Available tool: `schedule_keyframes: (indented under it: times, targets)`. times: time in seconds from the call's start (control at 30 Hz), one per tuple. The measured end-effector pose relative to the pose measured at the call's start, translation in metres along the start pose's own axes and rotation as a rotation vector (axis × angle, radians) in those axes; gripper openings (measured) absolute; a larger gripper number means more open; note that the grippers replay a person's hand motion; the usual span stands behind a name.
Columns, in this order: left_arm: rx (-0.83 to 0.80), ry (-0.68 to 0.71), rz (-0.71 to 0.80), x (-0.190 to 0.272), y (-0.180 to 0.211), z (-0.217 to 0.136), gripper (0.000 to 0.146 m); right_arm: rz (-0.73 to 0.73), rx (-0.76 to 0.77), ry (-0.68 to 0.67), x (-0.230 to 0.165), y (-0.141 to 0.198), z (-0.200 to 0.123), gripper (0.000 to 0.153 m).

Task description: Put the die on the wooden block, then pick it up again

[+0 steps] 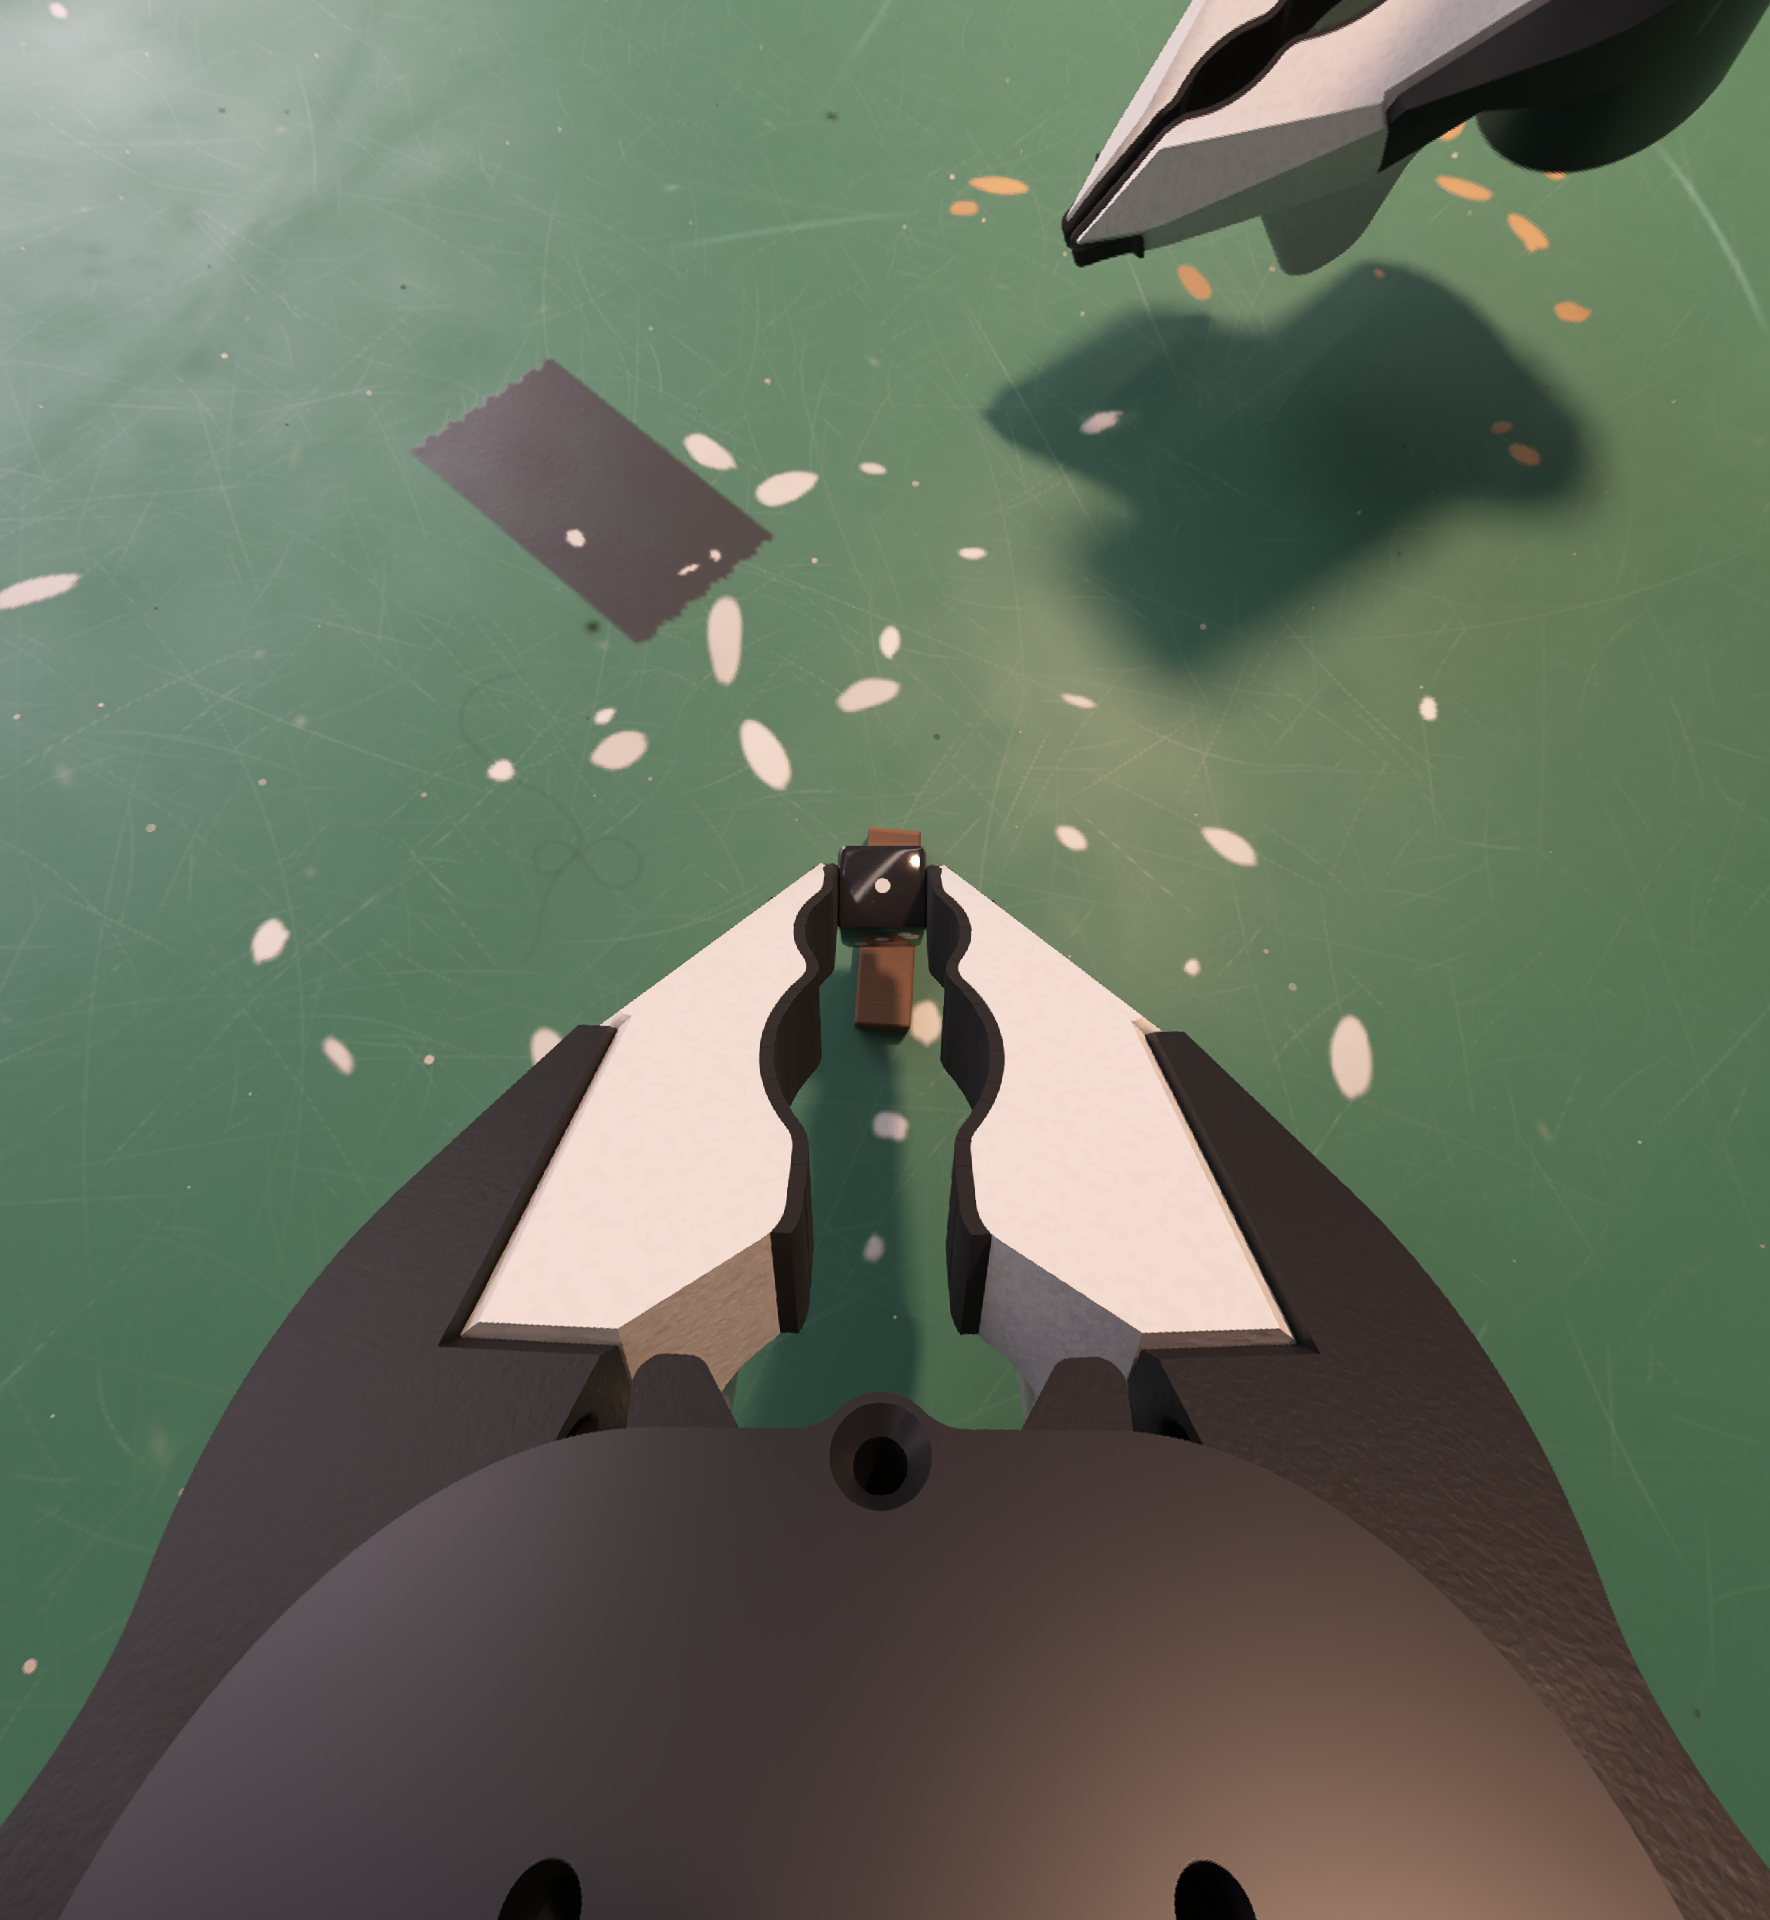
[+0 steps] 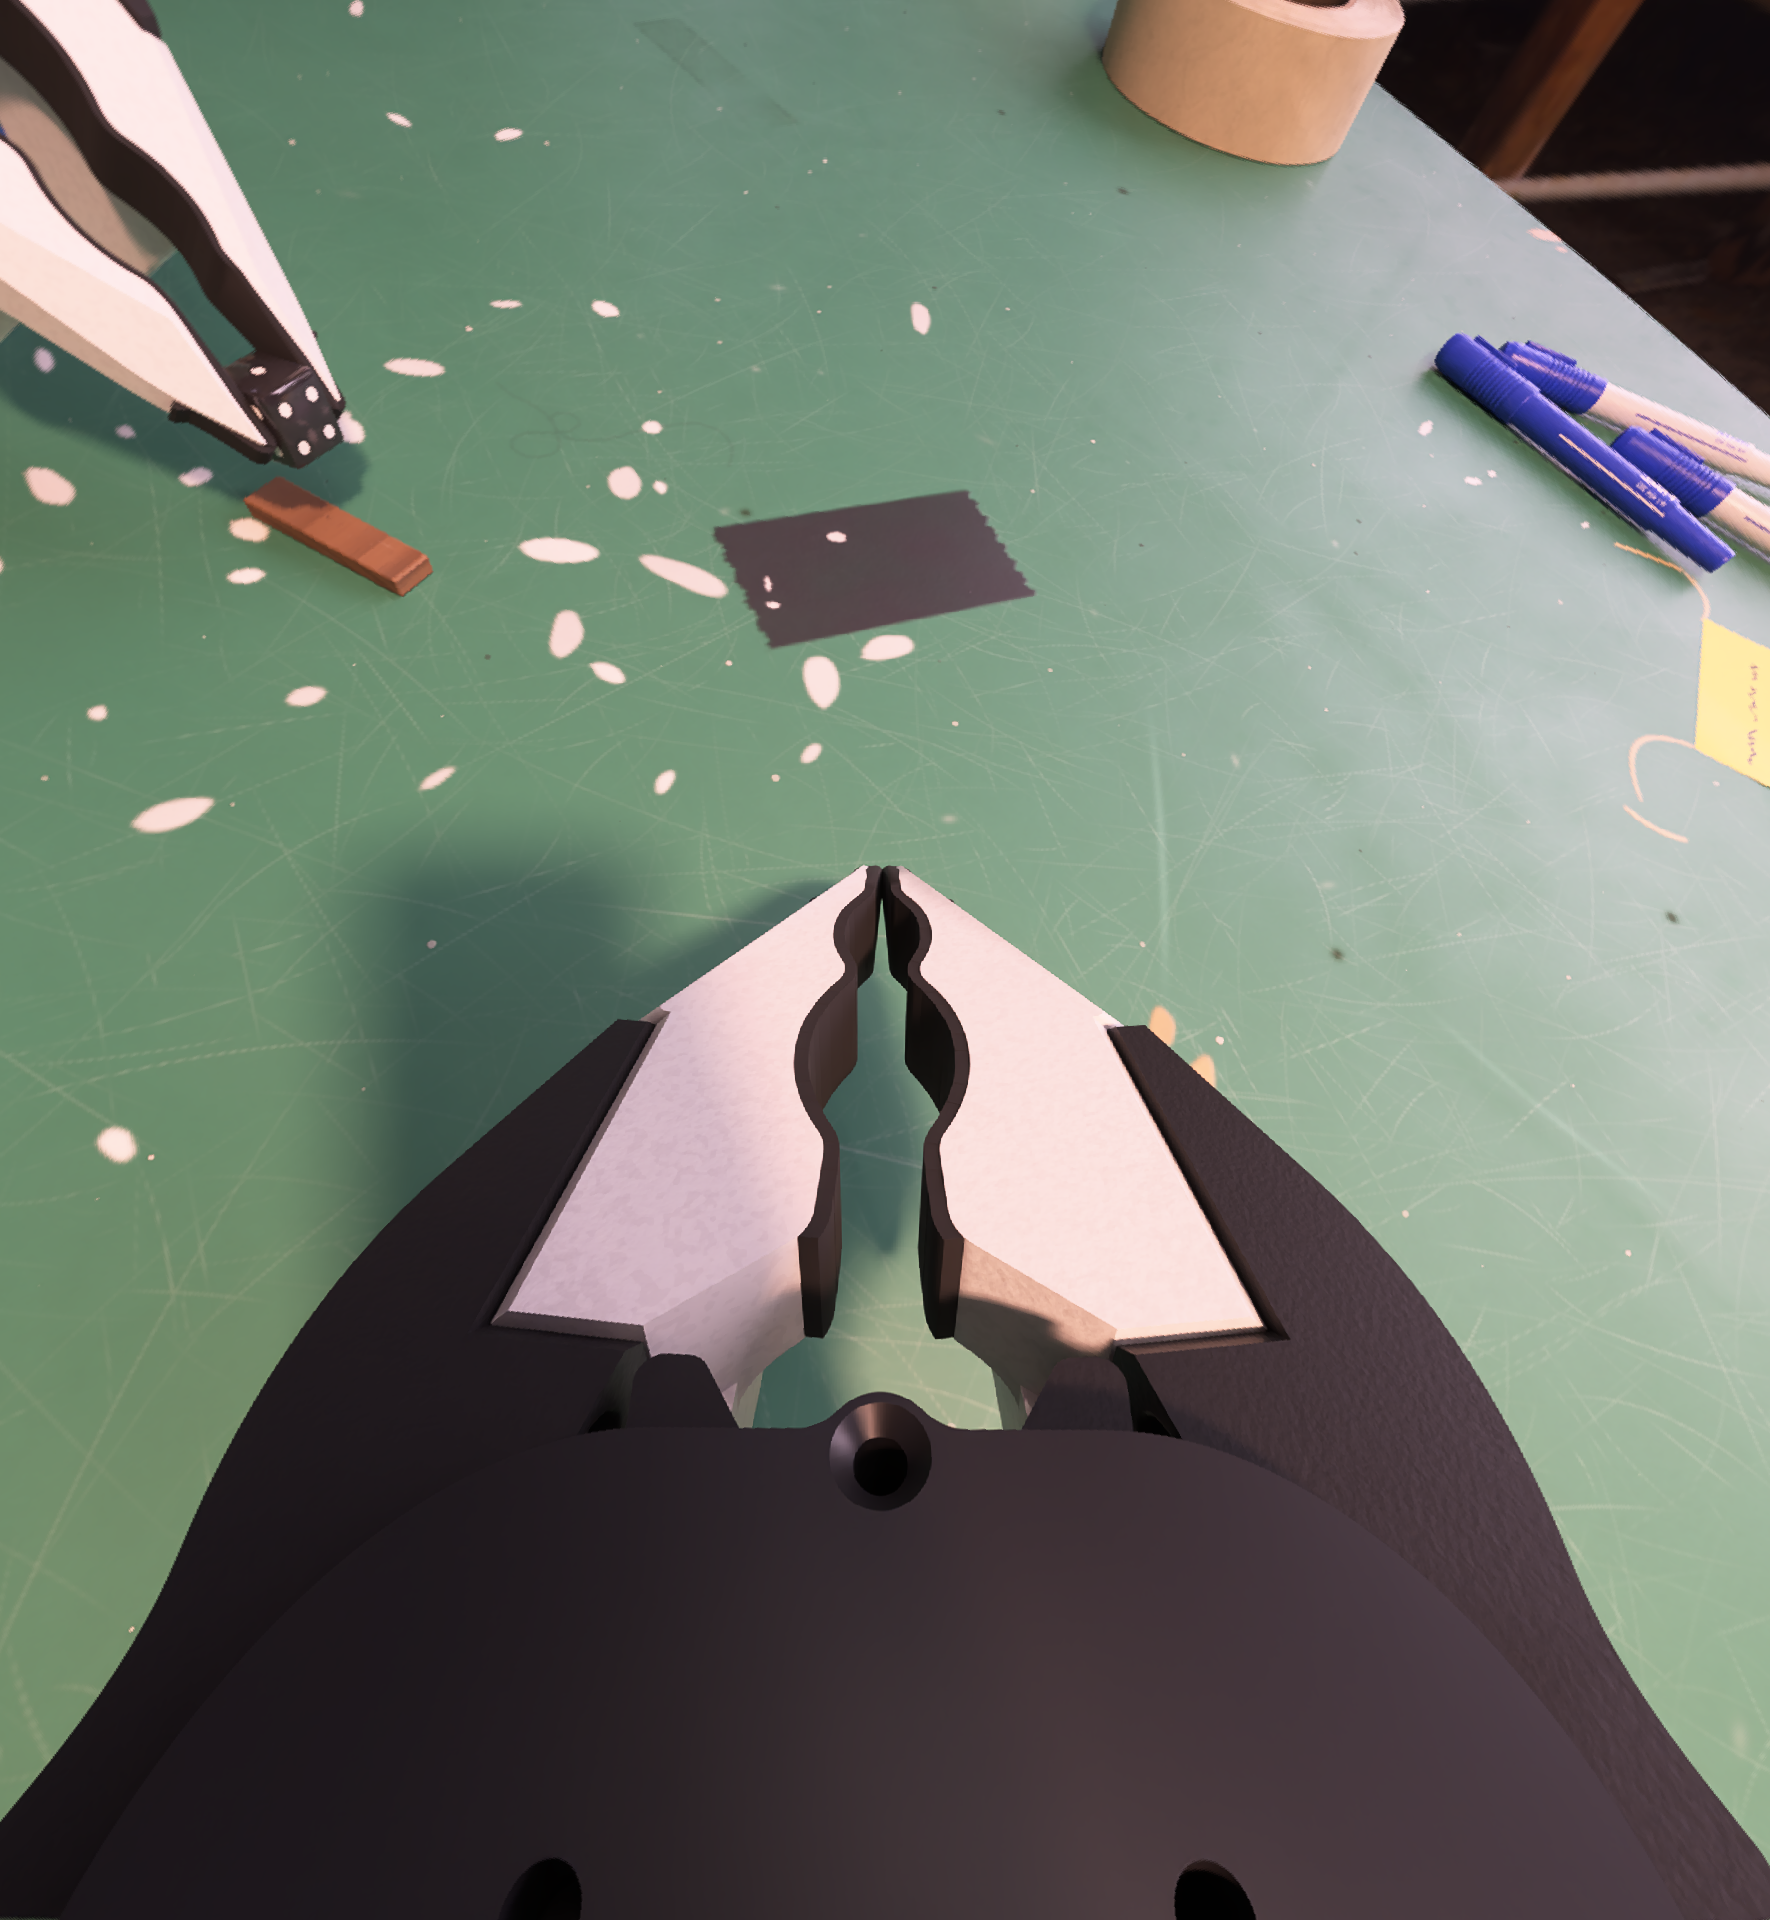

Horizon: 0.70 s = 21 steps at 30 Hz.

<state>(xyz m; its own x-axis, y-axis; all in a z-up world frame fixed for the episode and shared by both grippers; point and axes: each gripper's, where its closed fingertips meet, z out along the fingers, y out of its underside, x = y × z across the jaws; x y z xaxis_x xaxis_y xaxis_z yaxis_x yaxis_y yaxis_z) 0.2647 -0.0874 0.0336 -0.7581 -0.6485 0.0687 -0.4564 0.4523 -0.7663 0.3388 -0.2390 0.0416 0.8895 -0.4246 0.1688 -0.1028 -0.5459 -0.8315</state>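
Left hand-held gripper: I have it closed on the die, fingertips pinching it from both sides; from my right wrist view it comes in from the upper left, tips angled down toward the tabletop.
Die: black with white pips, held at the very tips of the left fingers. In my right wrist view the die is lifted clear of the surface, not touching the block.
Wooden block: a thin brown slat lying flat on the tabletop, directly under the die in my left wrist view, partly hidden by it. In the right wrist view the block lies just beside and below the die, apart from it.
Right hand-held gripper: fingertips pressed together, holding nothing, hovering above the tabletop, well apart from the die; in the left wrist view it shows at the upper right.
Tabletop: green, scratched, flecked with white paint spots.
Dark patch: a flat rectangle with ragged ends, between the two grippers.
Tape roll: beige, at the far edge.
Blue markers: a small bunch lying at the right.
Yellow note: at the right edge, near the markers.
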Motion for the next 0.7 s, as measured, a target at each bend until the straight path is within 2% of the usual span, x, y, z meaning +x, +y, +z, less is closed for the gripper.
schedule_keyframes:
  times: [0.43, 0.7]
  targets:
    - [-0.074, -0.016, 0.015, -0.005, 0.007, 0.011, 0.016, -0.047, -0.059, 0.003, -0.005, 0.01, 0.005, 0.001]
    - [-0.124, 0.031, -0.001, -0.003, 0.012, 0.015, 0.016, -0.036, -0.089, -0.017, -0.006, 0.015, 0.01, 0.002]
